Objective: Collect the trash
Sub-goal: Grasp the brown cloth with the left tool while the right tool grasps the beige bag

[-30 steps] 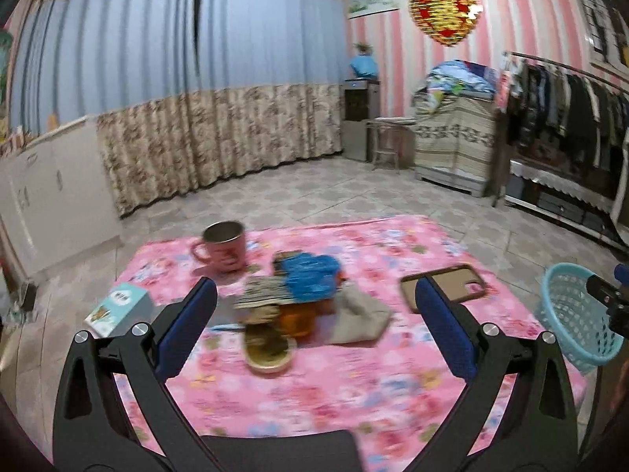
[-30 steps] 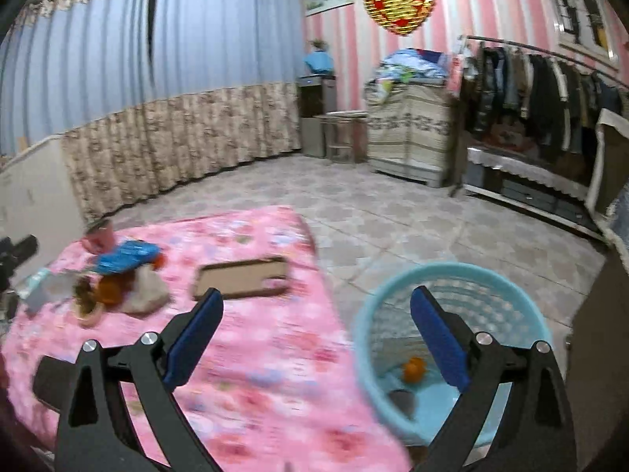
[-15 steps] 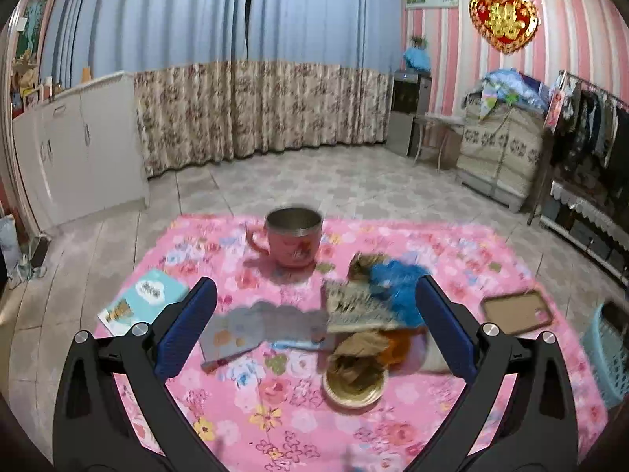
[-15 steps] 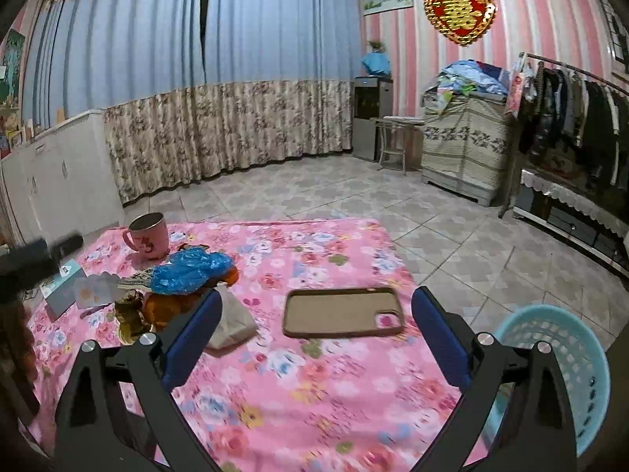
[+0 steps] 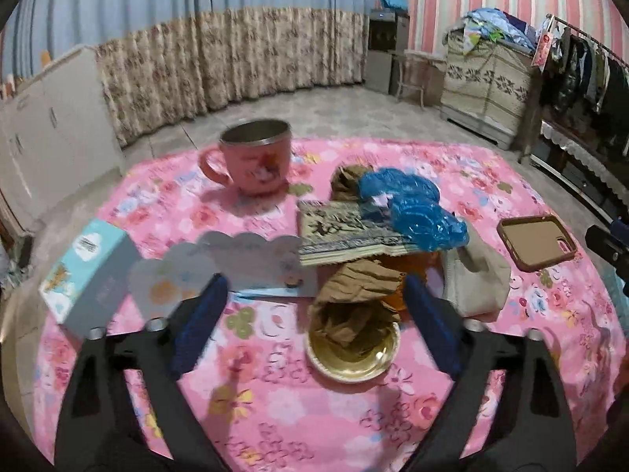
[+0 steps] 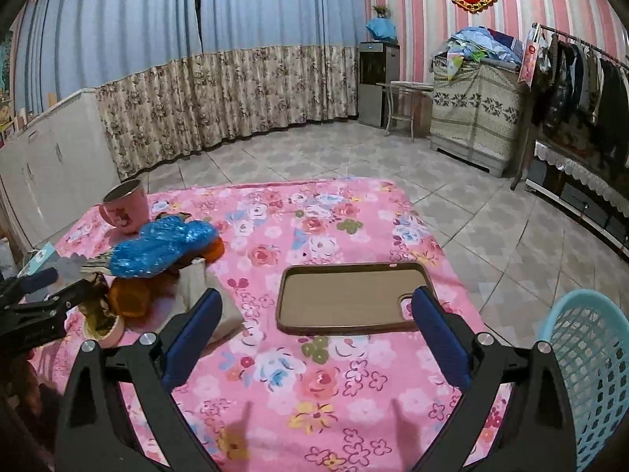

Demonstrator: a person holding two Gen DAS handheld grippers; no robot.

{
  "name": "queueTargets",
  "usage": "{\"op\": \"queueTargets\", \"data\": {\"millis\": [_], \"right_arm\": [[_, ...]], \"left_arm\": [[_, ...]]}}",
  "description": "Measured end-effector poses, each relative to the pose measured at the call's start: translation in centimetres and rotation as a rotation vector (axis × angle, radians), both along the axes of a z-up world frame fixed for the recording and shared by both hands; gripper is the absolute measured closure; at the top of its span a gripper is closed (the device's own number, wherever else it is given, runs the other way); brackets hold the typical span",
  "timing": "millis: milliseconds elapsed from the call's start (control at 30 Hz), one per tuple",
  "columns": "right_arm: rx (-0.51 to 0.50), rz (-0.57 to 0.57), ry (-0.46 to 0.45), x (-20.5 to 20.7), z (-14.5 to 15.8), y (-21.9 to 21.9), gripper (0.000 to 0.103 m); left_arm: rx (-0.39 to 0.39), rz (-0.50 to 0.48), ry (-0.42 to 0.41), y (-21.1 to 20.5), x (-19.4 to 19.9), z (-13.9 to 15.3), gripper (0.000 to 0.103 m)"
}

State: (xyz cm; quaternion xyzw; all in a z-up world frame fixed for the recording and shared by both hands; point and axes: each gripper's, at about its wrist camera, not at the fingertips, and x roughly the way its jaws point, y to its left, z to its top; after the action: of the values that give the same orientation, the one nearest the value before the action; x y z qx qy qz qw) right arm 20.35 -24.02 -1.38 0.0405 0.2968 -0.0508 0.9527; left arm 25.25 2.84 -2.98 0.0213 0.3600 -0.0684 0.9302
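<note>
Trash heap [image 5: 365, 236] crowds the pink tabletop [image 5: 275, 401] middle; my left hand-held gripper [image 5: 314, 326], jaws just narrowing yet empty, frames the paper-filled bowl [image 5: 352, 348] to pinch it; my right hand-held gripper [image 6: 314, 330] gapes empty beside the basket [image 6: 589, 373]

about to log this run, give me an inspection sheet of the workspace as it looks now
surface: pink floral cloth covers the table.
job's things: blue plastic bag on top of a printed paper stack; crumpled brown paper spilling from a small gold dish; something orange beside it; blue mesh basket past the table's edge.
clutter: pink mug, phone case, light blue box, flower-shaped card, beige pouch.
grippers: left gripper jaws just closing, nothing pressed yet, dish between them; right gripper open, empty.
cables: nothing seen.
surroundings: curtains, tiled floor, clothes rack.
</note>
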Motion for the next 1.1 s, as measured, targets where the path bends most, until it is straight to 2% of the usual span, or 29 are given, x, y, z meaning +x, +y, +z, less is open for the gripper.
{"op": "queueTargets", "data": {"millis": [133,200,267,333,367,600,933,1100], "right_arm": [[0.001,-0.002,0.014,0.1,-0.4,-0.4,0.008],[0.016,0.002,0.024,0.4,-0.6,-0.5,0.008],[0.017,0.003,0.027,0.5,-0.6,-0.5,0.008],[0.009,0.005,0.020,0.5,-0.6,-0.5,0.008],[0.005,0.007,0.017,0.4,-0.6,-0.4,0.008],[-0.013,0.022,0.023,0.4,-1.1,0.5,0.008],[-0.026,0.069,0.061,1.2,-2.3,3.3,0.008],[-0.006,0.097,0.100,2.6,-3.1,5.3,0.008]], "left_arm": [[-0.027,-0.010,0.018,0.0,0.4,-0.3,0.028],[-0.024,-0.030,0.027,-0.4,0.5,-0.5,0.035],[-0.015,-0.058,0.040,-0.9,0.6,-0.7,0.049],[-0.003,-0.078,0.050,-1.3,0.6,-0.9,0.056],[0.004,-0.085,0.050,-1.5,0.6,-0.9,0.063],[0.056,-0.082,-0.023,-1.6,-0.4,0.0,0.065],[0.126,0.018,-0.183,1.6,-2.6,4.5,0.065],[0.084,0.045,-0.203,3.4,-2.8,5.8,0.065]]}}
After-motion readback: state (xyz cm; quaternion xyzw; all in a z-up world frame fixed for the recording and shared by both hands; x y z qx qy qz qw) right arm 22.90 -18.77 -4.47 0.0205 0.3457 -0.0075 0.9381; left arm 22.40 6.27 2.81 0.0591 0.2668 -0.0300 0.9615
